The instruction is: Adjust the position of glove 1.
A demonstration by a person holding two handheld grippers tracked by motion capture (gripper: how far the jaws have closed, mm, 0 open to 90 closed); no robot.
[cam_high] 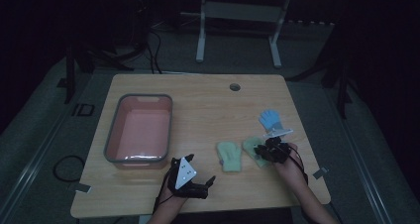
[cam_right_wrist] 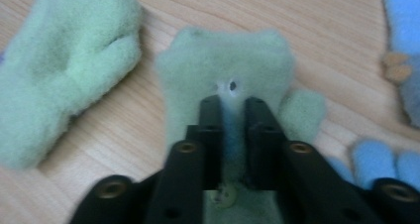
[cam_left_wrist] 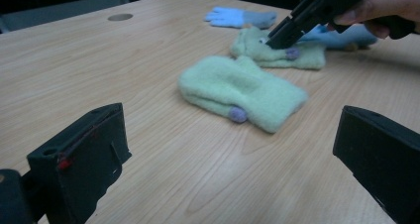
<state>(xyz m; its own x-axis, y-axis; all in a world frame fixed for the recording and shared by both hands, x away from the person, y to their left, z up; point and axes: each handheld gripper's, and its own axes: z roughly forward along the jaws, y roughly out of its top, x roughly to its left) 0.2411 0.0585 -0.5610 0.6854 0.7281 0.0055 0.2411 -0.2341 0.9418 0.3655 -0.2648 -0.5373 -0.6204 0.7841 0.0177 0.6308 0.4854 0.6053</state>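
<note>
- Right gripper is down on the green mitten nearer the person's right; jaws nearly closed, a thin fold of fleece between them. Looks like a pinch just made or being made, not a lift yet.
- That mitten lies flat on the wooden table, right of centre, just beside the second green mitten, and touching or nearly touching a blue glove behind it.
- Left gripper sits low near the table's front edge, jaws spread wide, nothing between them; it points toward the second green mitten.
- Pink bin with grey rim sits at the table's left, well apart from the mittens; likely where they go.
- Risk: the pinch takes only a thin ridge of fleece, so the mitten could slip out on the lift.
- Risk: more blue fabric lies right by the right jaw; fleece snags, so it could drag along.
- Risk: a dangling mitten could brush its neighbour and shove it off position for the left gripper.
- Risk: room is dim, edges are hard to read; grip depth is uncertain.
</note>
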